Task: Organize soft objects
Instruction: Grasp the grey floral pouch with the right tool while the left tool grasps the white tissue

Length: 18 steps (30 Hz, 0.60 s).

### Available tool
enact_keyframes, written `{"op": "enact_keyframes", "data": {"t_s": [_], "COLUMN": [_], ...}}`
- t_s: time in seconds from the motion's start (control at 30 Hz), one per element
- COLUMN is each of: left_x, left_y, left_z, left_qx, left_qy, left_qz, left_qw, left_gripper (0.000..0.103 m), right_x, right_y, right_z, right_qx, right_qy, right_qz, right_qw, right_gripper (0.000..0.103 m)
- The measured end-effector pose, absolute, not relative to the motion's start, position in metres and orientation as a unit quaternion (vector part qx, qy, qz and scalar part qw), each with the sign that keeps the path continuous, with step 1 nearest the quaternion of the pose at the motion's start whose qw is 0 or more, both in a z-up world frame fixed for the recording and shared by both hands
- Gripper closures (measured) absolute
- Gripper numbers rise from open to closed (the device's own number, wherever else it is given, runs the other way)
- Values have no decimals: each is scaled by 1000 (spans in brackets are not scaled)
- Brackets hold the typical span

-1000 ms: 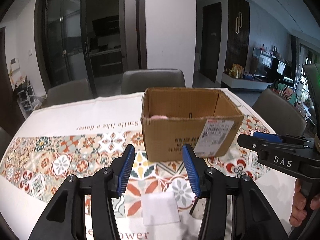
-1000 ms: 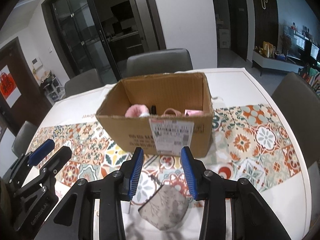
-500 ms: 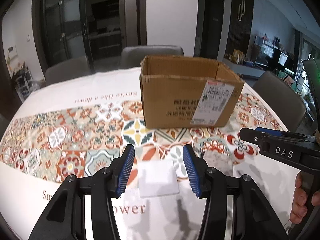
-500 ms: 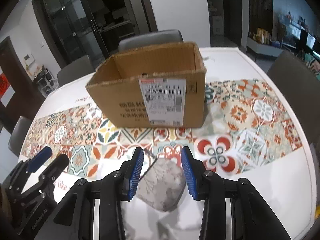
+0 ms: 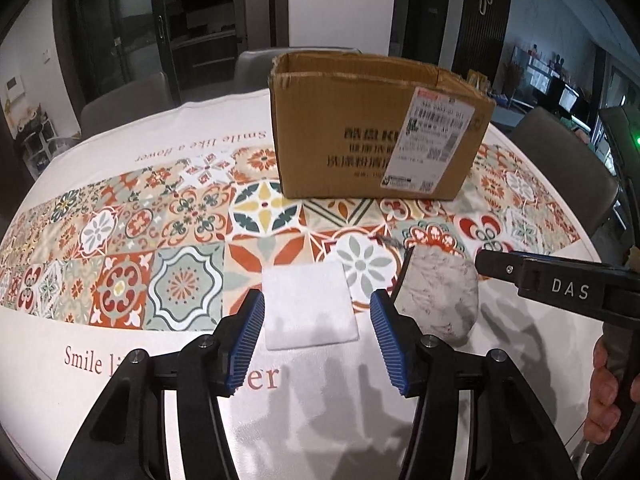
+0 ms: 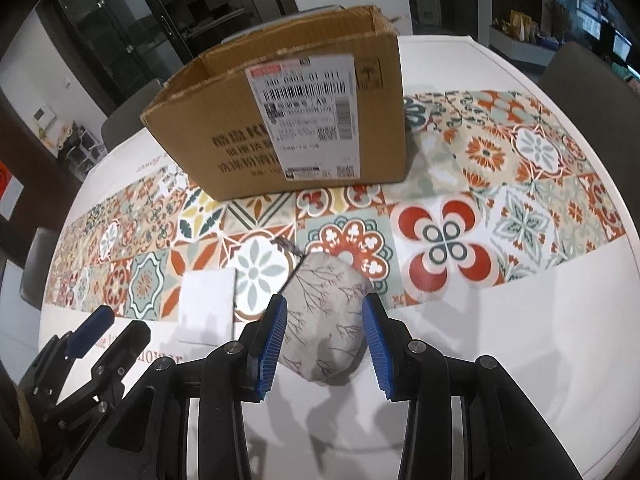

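cardboard box [image 5: 360,136]: 1 | white cloth [image 5: 310,308]: 1 | grey pouch [image 6: 324,320]: 1

White square cloth [image 5: 310,305]; grey branch-print pouch [image 6: 326,322]; brown cardboard box [image 5: 360,136]; orange-teal floral tile tablecloth [image 5: 160,240]; blue gripper pads [image 5: 246,340].

The cardboard box [image 5: 372,136] is hiding its inside behind its near wall in both views. The right gripper [image 5: 560,288] is running off the left-wrist view's edge.

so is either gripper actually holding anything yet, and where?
Nothing held. Left gripper straddles the white cloth, its jaws just opening wider and clear of the cloth. Right gripper straddles the grey pouch, pads not pressing it.
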<state>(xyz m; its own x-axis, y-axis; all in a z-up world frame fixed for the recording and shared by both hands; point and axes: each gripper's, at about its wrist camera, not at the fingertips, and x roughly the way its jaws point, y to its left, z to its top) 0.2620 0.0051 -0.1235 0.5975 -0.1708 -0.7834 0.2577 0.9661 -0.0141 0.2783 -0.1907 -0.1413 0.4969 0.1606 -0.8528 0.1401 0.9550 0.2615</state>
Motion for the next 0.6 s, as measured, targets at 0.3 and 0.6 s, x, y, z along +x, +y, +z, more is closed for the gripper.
{"op": "enact_keyframes", "data": {"t_s": [0.3,0.6], "left_x": [273,291], "left_y": [4,4], "left_z": [-147,-164], "left_qx": [41,36], "left_qy": [459,476], "left_qz": [-118,-121], "left_qw": [880,871], "left_gripper": [45,40], "right_x": [281,295], "right_y": [-192,-193], "right_z": [-159,-174], "right_qx": [150,147], "right_qy": [517,522], "right_qz": [5,2], "right_qw": [843,840], "right_gripper": [52,52]}}
